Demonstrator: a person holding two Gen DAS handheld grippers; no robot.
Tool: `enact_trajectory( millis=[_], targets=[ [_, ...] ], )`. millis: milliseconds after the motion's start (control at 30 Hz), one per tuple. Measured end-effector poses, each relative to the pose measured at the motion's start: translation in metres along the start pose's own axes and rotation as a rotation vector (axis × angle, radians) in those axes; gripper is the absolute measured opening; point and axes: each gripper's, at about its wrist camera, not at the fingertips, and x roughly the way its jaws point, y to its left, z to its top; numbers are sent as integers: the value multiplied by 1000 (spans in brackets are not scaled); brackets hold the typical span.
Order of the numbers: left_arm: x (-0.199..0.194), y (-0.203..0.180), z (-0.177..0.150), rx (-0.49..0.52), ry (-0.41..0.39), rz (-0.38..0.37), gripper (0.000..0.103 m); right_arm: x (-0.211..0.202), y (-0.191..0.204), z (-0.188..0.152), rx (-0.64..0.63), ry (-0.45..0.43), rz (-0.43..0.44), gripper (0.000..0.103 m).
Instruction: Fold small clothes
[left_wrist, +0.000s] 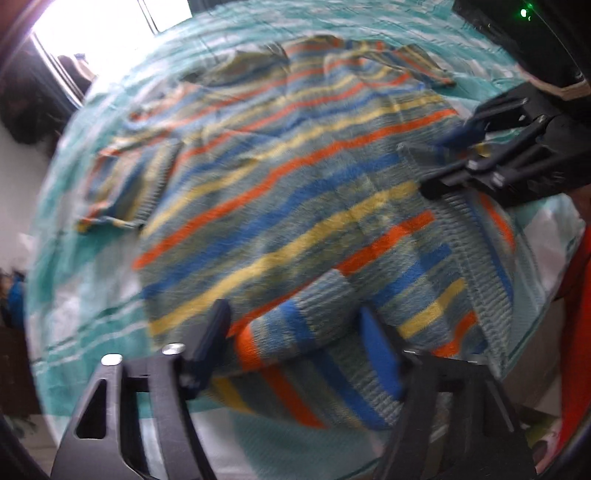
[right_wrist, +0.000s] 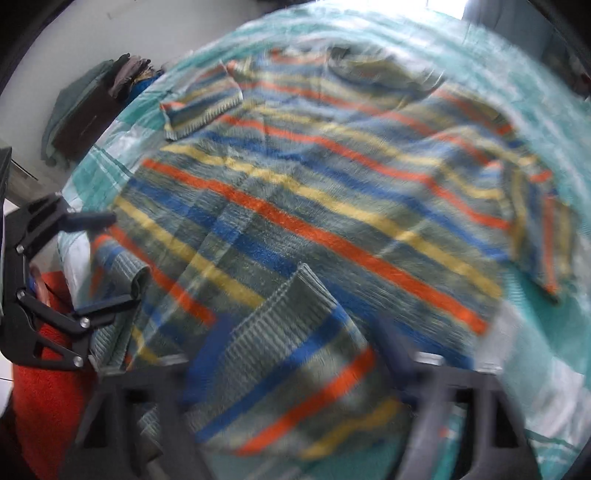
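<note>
Both your left tool (left_wrist: 295, 332) and right tool (right_wrist: 295, 354) clench the soft, limp sweater (left_wrist: 295, 177)'s ribbed hem; hold there.

Home bedroom: teal striped bedsheet (right_wrist: 535, 122) across the bed, bright window (left_wrist: 92, 33) at 11 o'clock, clothes pile (right_wrist: 92, 99) at 10 o'clock.
</note>
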Motion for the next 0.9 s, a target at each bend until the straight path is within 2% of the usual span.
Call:
enact_trajectory(
  millis=[33, 67, 100, 267, 333, 400, 467, 533, 567, 633, 700, 767, 800, 867, 900],
  targets=[
    [1, 2, -1, -20, 3, -43, 30, 2, -2, -1, 3, 9, 21, 30],
    [-2, 4, -4, -35, -15, -63, 20, -4, -4, -7, 2, -12, 40, 16],
    [-8, 4, -7, -34, -44, -69, 11, -13, -5, -13, 2, -34, 60, 12],
    [-64, 15, -57, -42, -173, -172, 9, -86, -10, -90, 12, -156, 145, 12],
    [-82, 26, -87, -63, -190, -151, 14, -108, -19, -129, 30, -181, 132, 11],
    [-85, 37, -105, -97, -155, -126, 20, -112, -30, -169, 53, -162, 51, 13],
    [-82, 49, -127, -151, -102, -106, 29, -108, -42, -190, 98, -120, -27, 18],
    [-82, 58, -143, -233, -78, -93, 52, -105, -56, -214, 185, -100, -47, 31],
    [-83, 64, -147, -293, -88, -104, 57, -106, -61, -220, 225, -110, -43, 34],
    [-84, 74, -150, -419, -126, -155, 74, -116, -70, -229, 320, -168, 7, 52],
    [-77, 78, -144, -533, -156, -225, 76, -122, -73, -231, 404, -240, 91, 64],
    [-62, 72, -134, -593, -138, -270, 76, -113, -77, -225, 477, -284, 217, 65],
    [-55, 68, -132, -599, -123, -270, 76, -102, -79, -221, 513, -285, 260, 65],
    [-38, 54, -123, -600, -78, -262, 74, -73, -79, -212, 571, -251, 276, 65],
    [-33, 47, -120, -604, -62, -256, 65, -60, -79, -209, 590, -226, 287, 64]
  ],
)
